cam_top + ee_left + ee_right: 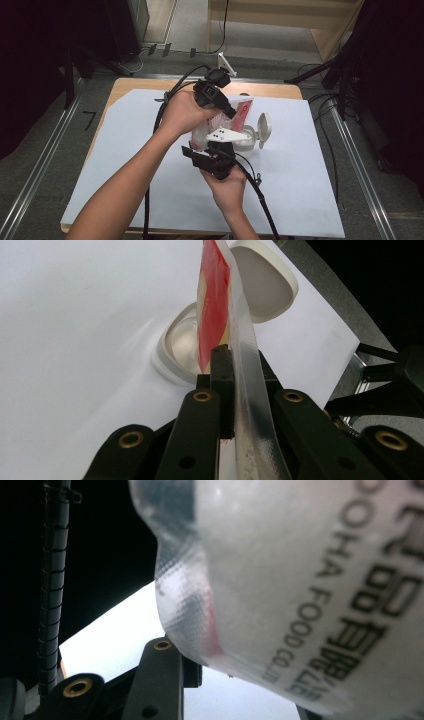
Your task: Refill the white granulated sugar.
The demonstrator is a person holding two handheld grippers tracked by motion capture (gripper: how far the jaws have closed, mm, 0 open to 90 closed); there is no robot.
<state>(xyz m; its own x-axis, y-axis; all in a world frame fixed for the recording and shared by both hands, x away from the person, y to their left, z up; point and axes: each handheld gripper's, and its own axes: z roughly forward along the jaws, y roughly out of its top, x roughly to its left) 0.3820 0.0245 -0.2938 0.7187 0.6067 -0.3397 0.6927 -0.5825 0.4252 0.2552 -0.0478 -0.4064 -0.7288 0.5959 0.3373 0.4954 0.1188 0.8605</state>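
Red and clear plastic, the pouch (240,112) hangs between the two tongs above a white box (245,142) with its lid (264,130) swung open. Left tongs (226,107) are closed on the pouch's clear sealed edge (247,390); in the left gripper view that edge runs straight up from between the black jaws, so the pouch shows edge-on and its red face (214,300) cannot be read. Just beyond those jaws lies the open box (172,347), half covered by the pouch, its lid (265,280) cut off at the top. Right tongs (215,150) sit at the pouch's lower end, by the box; in the right gripper view the pouch (300,580) is pressed close and blurred, one jaw shows at the bottom and the other is covered, so I cannot tell whether they grip it. Black print on the pouch reads "OHA FOOD CO." (305,625), its start cut off, beside larger characters too blurred to read. White sheet (150,165) lies under both tongs
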